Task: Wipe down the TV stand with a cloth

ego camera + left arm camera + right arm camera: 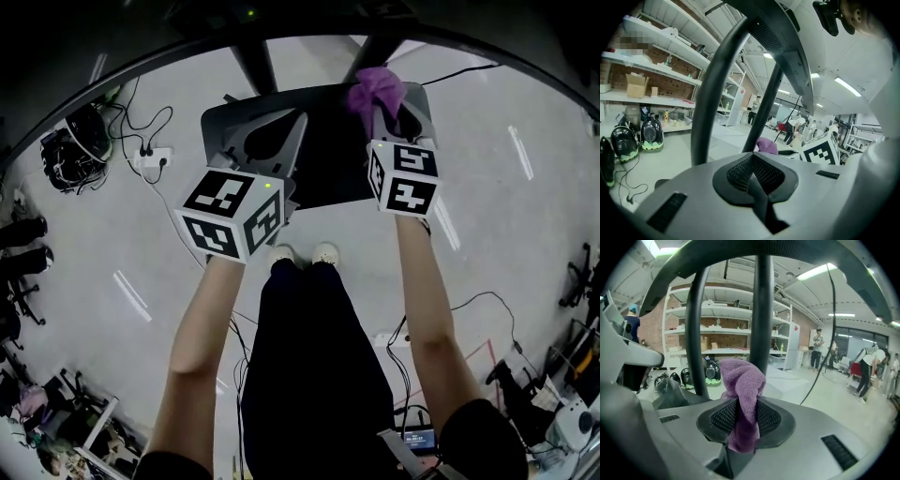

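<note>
The TV stand's dark base plate lies on the grey floor in front of the person's shoes, and its two black poles rise past the cameras. A purple cloth sticks up bunched from my right gripper, which is shut on it above the plate's far right part. In the right gripper view the cloth is pinched between the black pads. My left gripper hovers over the plate's left part, shut with nothing between its pads. The cloth shows just beyond it.
A white power strip and loose cables lie on the floor to the left, beside a heap of dark gear. More cables run on the right. Storage shelves stand behind the stand, and people stand far off.
</note>
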`<state>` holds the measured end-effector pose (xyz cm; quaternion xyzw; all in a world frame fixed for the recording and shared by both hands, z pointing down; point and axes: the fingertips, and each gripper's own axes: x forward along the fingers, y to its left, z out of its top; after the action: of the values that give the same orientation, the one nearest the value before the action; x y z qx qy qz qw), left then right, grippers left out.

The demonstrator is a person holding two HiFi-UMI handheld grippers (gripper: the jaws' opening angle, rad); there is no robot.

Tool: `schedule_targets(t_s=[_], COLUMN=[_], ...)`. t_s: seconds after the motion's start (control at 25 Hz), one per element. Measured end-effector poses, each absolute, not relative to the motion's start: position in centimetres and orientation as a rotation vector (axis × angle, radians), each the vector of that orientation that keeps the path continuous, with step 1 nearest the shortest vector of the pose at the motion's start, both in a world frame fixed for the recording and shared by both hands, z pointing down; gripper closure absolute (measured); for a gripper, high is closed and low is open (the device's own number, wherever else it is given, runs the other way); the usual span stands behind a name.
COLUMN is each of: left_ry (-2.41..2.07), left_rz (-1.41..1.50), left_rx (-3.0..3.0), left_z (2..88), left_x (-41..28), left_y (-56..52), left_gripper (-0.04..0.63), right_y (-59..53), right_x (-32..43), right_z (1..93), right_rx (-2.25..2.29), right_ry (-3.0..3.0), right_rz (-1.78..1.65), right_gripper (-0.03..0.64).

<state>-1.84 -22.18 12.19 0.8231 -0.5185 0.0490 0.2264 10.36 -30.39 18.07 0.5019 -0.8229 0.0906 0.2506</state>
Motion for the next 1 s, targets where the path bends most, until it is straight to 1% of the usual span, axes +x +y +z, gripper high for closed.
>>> schedule_targets(t_s=[0.24,0.48,0.72,1.0], left_ry=[-1.516,-1.598,-1.664,-1.687], left_rz=[0.161,0.162,0.147,0.133], left_rx=[2.207,2.148,2.075,2.021], left_z=[12.6,12.6,13.9,15.2], left_x=[-8.2,-12.0,-16.4,-20.7], left_y=[-19.2,-17.1,-15.7,-14.6], left_gripper=[0.589,0.589,0.589,0.589], right_y=[-29.0,-26.6,-23.9,-22.2], right_x=[0.9,-7.0,-13.9,-19.3], right_z=[14.9,12.2,12.5,15.8], right_rx=[0.985,0.545,0.254,0.196], right_ry=[-2.369,-2.415,-2.376,-2.220], right_rz=[-0.065,-0.349,-0.424,-0.471], right_gripper=[0.514,0.514,0.514,0.514])
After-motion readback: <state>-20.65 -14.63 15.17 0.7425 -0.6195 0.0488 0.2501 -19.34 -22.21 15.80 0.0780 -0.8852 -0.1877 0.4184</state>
